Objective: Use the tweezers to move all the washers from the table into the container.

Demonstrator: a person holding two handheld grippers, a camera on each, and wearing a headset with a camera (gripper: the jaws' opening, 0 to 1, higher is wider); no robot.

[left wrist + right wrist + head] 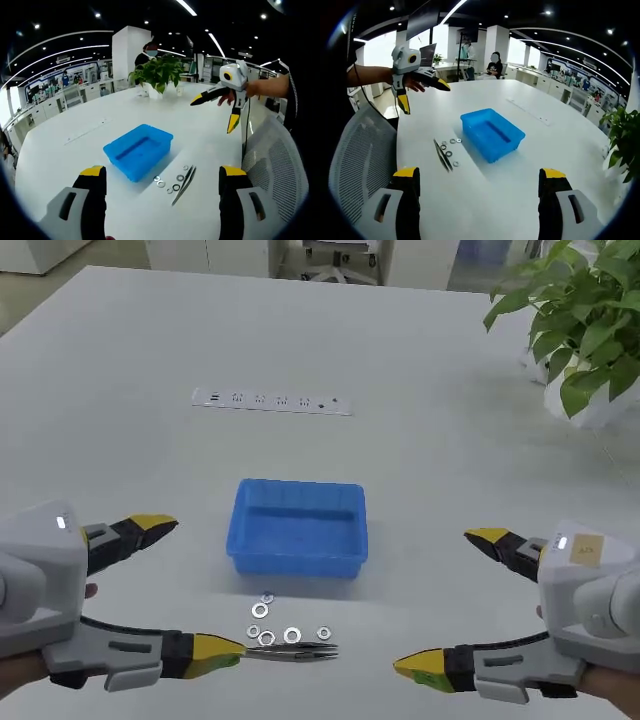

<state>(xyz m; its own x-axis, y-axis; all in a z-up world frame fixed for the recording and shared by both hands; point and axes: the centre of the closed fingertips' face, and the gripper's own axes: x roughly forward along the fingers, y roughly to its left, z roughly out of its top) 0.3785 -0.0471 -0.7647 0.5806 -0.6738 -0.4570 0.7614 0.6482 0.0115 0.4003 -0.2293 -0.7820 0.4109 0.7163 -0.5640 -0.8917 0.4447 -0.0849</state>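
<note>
My left gripper [209,587] and right gripper [432,600] both have jaws spread wide, holding nothing. The tweezers [295,650] lie on the worktop [450,440] on the near side of the container [296,562], beside the washers [291,636]. I'd grip the tweezers mid-length, squarely, without scattering washers.

The rectangular blue plastic container [296,558] looks smooth; small silver metal washers [291,636] and slim metal tweezers [300,651] shine; the white table [450,460] is matt.

On the table [450,470], the washers [267,638] lie between the container [300,562] behind them and the tweezers [300,651] in front.
</note>
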